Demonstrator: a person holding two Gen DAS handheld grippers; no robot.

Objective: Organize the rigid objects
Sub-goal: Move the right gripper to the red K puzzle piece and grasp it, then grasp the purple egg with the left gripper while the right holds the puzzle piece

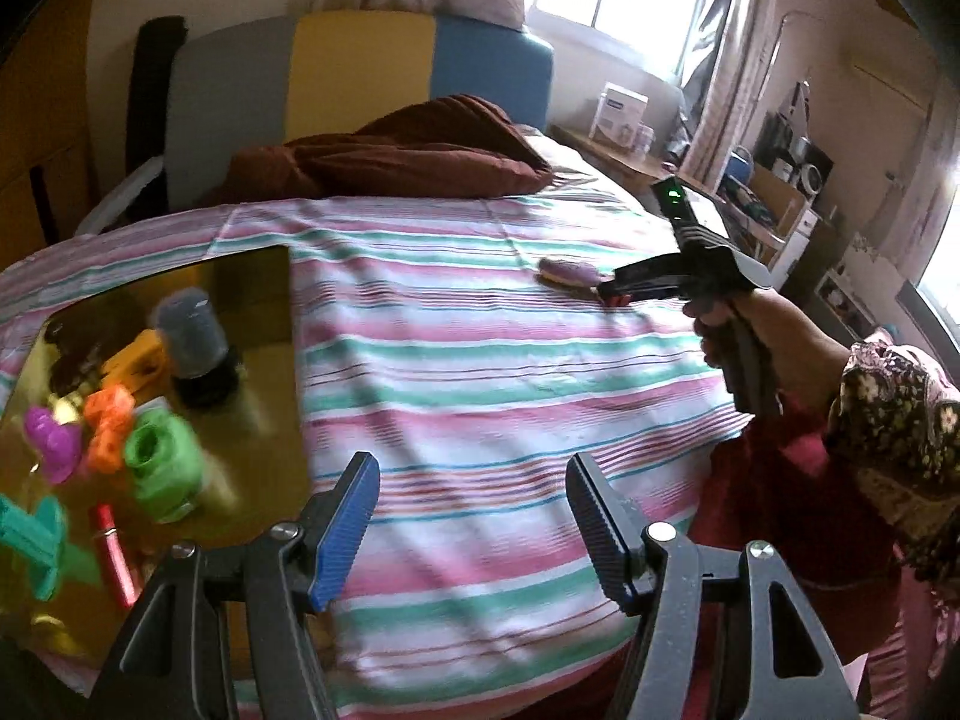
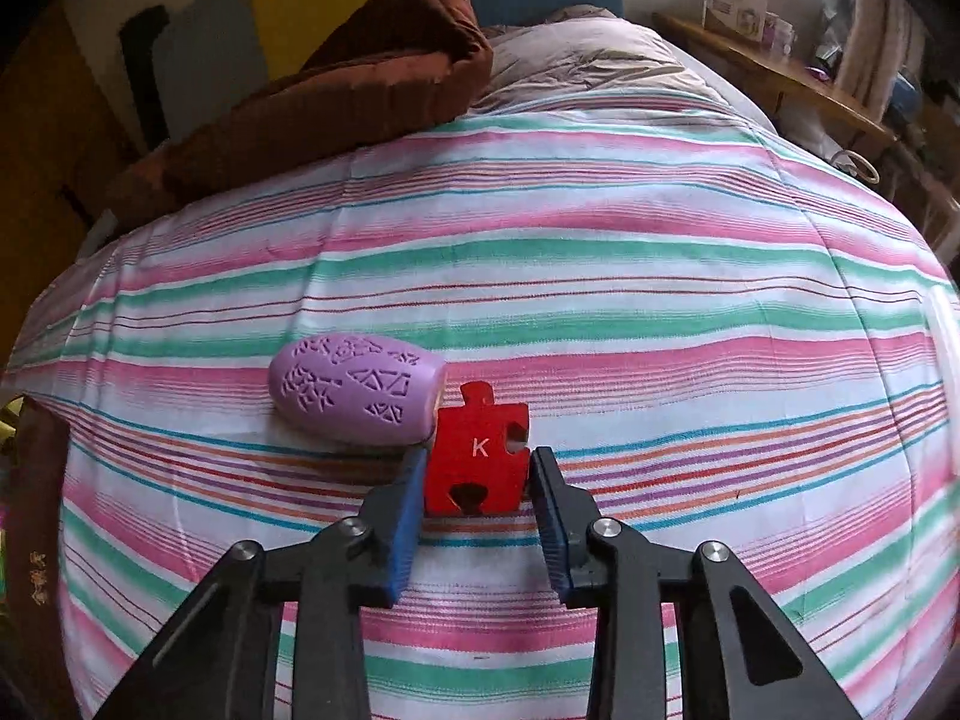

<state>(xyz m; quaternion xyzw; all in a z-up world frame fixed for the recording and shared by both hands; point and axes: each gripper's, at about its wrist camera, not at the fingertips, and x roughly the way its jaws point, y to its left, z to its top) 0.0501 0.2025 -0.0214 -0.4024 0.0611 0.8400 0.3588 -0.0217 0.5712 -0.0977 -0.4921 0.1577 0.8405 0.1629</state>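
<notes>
A red puzzle piece marked K (image 2: 477, 456) lies on the striped bedsheet (image 2: 600, 312). My right gripper (image 2: 480, 459) is shut on it, one blue pad against each side. A lilac barrel-shaped object with cut-out patterns (image 2: 354, 396) lies on its side just left of the piece, touching it. In the left wrist view, the right gripper (image 1: 612, 291) sits low on the sheet beside the lilac object (image 1: 564, 273), held by a hand in a floral sleeve. My left gripper (image 1: 471, 468) hangs open above the sheet with nothing between its fingers.
A shiny gold tray (image 1: 264, 324) lies on the bed at the left. It holds a grey-capped jar (image 1: 192, 342), a green piece (image 1: 159, 462), an orange piece (image 1: 111, 426), a purple piece (image 1: 51, 441), a teal piece (image 1: 36, 546) and a red stick (image 1: 114, 552). A brown pillow (image 1: 390, 156) lies at the bed's head.
</notes>
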